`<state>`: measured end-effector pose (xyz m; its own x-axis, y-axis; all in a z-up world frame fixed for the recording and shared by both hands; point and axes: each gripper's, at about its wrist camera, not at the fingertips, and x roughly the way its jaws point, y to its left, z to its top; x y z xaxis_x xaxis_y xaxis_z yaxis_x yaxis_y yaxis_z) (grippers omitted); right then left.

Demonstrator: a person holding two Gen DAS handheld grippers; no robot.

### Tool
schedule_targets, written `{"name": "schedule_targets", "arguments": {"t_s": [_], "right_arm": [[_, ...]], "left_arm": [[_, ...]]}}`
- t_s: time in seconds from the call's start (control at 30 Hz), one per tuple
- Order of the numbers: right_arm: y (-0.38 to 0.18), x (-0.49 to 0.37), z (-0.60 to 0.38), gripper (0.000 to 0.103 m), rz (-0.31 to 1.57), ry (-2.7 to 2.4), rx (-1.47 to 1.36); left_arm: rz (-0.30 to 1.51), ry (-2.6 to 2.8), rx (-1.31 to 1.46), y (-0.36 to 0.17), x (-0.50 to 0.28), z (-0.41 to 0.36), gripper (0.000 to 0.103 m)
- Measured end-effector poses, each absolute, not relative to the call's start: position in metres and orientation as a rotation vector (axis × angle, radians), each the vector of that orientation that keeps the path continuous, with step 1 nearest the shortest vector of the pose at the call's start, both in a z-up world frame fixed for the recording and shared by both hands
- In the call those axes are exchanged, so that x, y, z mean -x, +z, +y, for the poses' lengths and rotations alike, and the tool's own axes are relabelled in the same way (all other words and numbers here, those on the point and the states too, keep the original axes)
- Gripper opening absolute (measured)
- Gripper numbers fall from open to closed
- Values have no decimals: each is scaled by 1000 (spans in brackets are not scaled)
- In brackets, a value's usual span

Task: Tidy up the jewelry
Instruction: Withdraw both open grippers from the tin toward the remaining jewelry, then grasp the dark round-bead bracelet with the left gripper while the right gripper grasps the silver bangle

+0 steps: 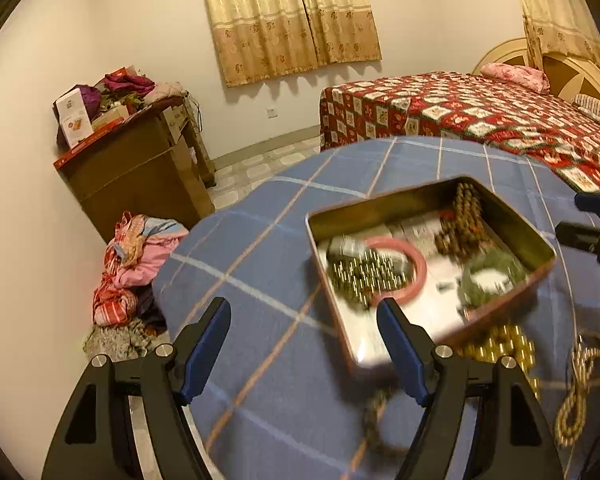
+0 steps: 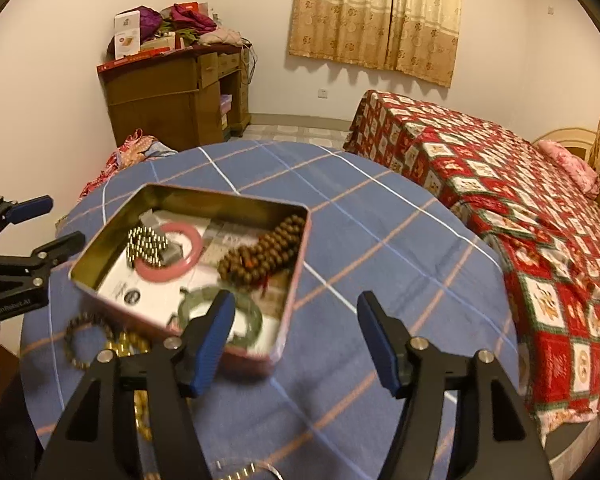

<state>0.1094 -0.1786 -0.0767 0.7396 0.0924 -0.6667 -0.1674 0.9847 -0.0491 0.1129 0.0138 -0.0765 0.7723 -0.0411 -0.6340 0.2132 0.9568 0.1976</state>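
Note:
A pink metal tin (image 2: 296,280) sits on a round table with a blue plaid cloth (image 2: 380,216); it also shows in the left wrist view (image 1: 540,268). Inside lie a pink bangle (image 2: 188,264), brown wooden beads (image 2: 264,252), a green bangle (image 2: 252,312) and a gold bead bracelet (image 2: 148,240). More gold and dark bead bracelets (image 2: 88,336) lie on the cloth in front of the tin; in the left wrist view they are gold strands (image 1: 508,344). My left gripper (image 1: 304,320) is open and empty at the tin's left. My right gripper (image 2: 296,320) is open and empty above the tin's near right corner.
A bed with a red patterned quilt (image 2: 520,208) stands to the right. A brown cabinet piled with clothes and boxes (image 2: 172,92) is at the far wall. A heap of clothes (image 1: 132,264) lies on the floor beside the table.

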Motion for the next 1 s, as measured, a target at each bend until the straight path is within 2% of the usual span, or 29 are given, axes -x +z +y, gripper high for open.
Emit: {"name": "schedule_targets", "arguments": {"t_s": [0.27,0.53,0.9,1.0], "right_arm": [[-101,-65,-198,68,766,115,72],[-126,-38,-210,68,827,108,89],[-142,-41,-208,46,839,129,91],[-143,-40,-205,31,832,153,90]], "left_arm": [[776,-131,-271,-117,-83,10,76],[786,-123,-271,-122,-74,6,76],[801,-154,-235,-133,-81,8,76],[802,-165,-230,-133,-82,9,75]]}}
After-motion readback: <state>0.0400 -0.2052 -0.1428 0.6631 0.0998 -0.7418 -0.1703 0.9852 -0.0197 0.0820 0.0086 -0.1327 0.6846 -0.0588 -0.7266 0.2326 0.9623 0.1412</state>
